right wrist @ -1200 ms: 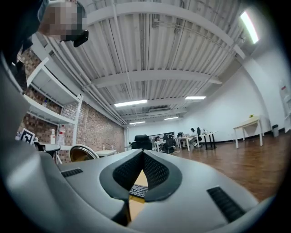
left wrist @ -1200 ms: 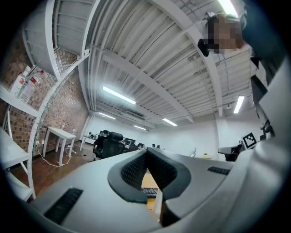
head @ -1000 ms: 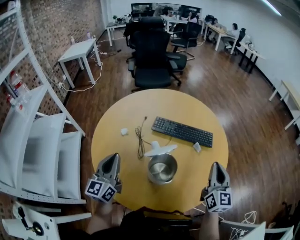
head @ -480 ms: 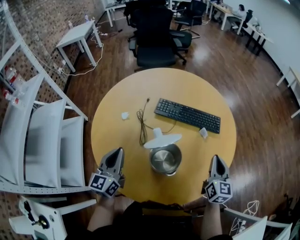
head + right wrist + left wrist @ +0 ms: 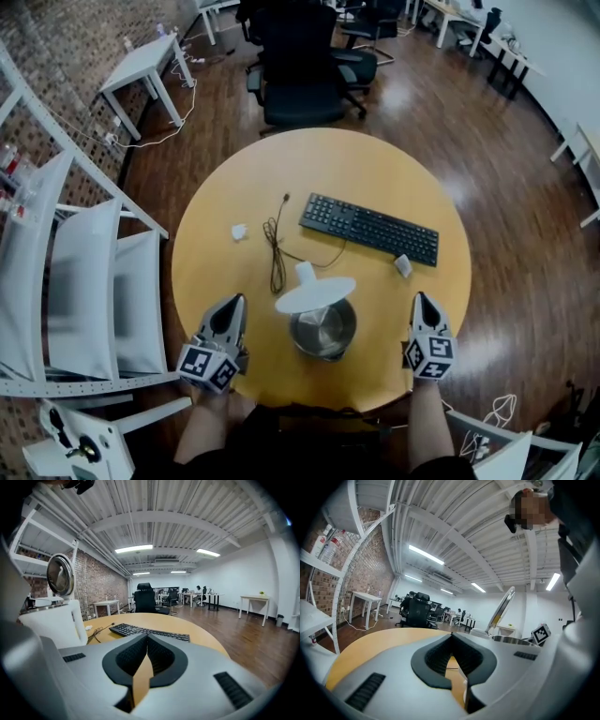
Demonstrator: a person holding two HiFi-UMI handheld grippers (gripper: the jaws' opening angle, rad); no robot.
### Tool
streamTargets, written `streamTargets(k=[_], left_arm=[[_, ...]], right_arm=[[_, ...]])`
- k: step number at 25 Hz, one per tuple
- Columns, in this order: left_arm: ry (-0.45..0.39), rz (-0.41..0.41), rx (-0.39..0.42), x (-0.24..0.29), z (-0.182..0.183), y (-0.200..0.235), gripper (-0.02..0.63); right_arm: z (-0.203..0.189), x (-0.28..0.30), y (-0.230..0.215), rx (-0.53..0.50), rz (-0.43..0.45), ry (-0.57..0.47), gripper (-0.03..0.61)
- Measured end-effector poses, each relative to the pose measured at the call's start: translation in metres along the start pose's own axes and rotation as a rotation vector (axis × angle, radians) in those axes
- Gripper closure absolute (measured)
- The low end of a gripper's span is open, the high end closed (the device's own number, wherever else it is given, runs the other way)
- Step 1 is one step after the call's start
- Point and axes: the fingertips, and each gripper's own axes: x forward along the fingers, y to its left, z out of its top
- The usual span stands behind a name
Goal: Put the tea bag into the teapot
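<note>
Left gripper [image 5: 232, 305] and right gripper [image 5: 419, 300] hang empty, fingers pressed together, flanking the open teapot [image 5: 322, 328] — the likely tea bag [image 5: 403, 265], light and limp, lies just beside the keyboard [image 5: 368, 229], best pinched gently at an edge

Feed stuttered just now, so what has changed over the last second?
The right gripper has moved forward over the table's rim, beside the teapot; the left gripper barely shifted. Nothing was taken or let go: both tongs are shut and empty. The teapot with its raised lid, the keyboard and the cable stayed put.
</note>
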Motion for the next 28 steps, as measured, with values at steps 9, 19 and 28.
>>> streamTargets(k=[9, 19, 28], left_arm=[[0.026, 0.018, -0.04, 0.001, -0.005, 0.008, 0.612], [0.077, 0.062, -0.031, -0.004, -0.014, 0.034, 0.612], [0.121, 0.105, -0.037, -0.002, -0.019, 0.046, 0.612]], right_arm=[[-0.047, 0.073, -0.022, -0.008, 0.0, 0.211, 0.4], [-0.076, 0.135, -0.043, -0.065, -0.043, 0.36, 0.337], [-0.095, 0.16, -0.046, -0.091, -0.049, 0.433, 0.337]])
